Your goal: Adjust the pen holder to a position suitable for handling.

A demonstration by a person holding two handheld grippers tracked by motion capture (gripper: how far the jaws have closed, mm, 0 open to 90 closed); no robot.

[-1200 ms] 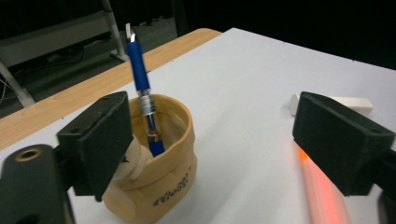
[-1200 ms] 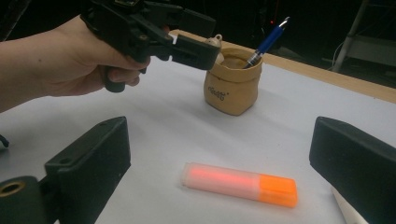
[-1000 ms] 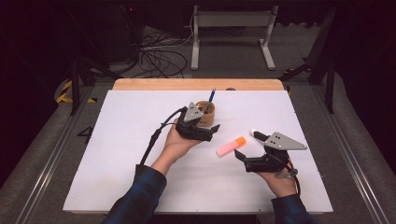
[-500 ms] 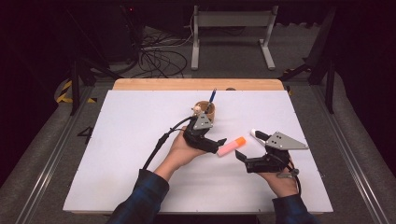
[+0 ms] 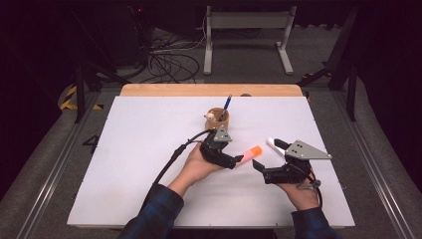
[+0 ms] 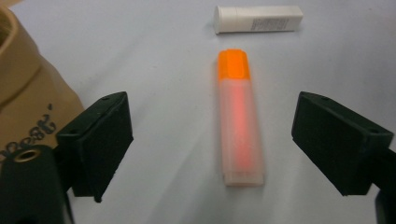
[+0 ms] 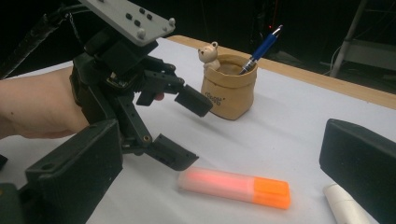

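Down from beside the pouch [image 5: 217,119], left gripper [image 6: 210,135] now straddles the orange highlighter [image 6: 239,126], jaws apart but just closing, pads clear. Its own view reveals a white tube [image 6: 258,19] at 12 o'clock. Right gripper [image 5: 262,167] waits, jaws apart.

The tan pouch [image 7: 229,86] bears small dark lettering on its front; in the left gripper view the end of the word reads roughly "...oest" [image 6: 39,126], and in the right gripper view it is too small to make out. The white tube [image 6: 258,19] carries a block of fine grey print on its side, too small to read. On the grey floor left of the counter [image 5: 149,149], a dark mark [image 5: 92,144] looks like the numeral 4.
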